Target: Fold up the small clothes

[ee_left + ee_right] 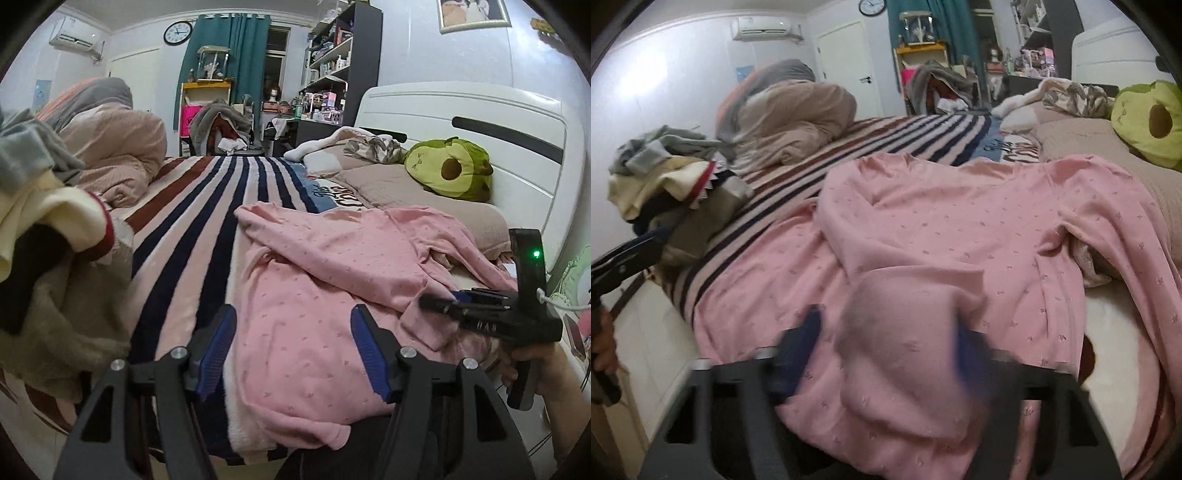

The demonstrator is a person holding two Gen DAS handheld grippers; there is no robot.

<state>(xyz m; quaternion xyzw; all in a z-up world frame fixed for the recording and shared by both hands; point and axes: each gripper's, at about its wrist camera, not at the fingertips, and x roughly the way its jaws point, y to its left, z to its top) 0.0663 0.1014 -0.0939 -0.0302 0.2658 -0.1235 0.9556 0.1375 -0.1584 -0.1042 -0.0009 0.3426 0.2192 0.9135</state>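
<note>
Pink cotton with a small sprig print, the top (325, 295) lay rumpled on the striped blanket (207, 206), on the near half of the bed, its body running away from the near edge towards the avocado cushion (452, 171) at the headboard. One sleeve stretched off towards that cushion's side; the hem hung at the near edge of the blanket.

Over the hem the left gripper (293, 354) hovered with its blue pads (218, 354) set wide apart, nothing between them, the cloth lying flat beneath. It faced up the garment's length, so the long axis of the top ran straight ahead of it.

On the cushion side of the top, the right gripper (886, 354) was nearer the bunched part. In its own blurred view a fold of pink cloth rose between the fingers, and the jaws looked spread around it rather than closed; from the left camera the same tool showed side-on, with its fingertips low over a sleeve cuff. Whether it pinched the cloth I could not tell.

Farthest from the cushion, a heap of other clothes (55, 240) waited beside the left gripper.

My reading: the garment still needed spreading flat, and the right gripper was better placed to draw the sleeve across.
</note>
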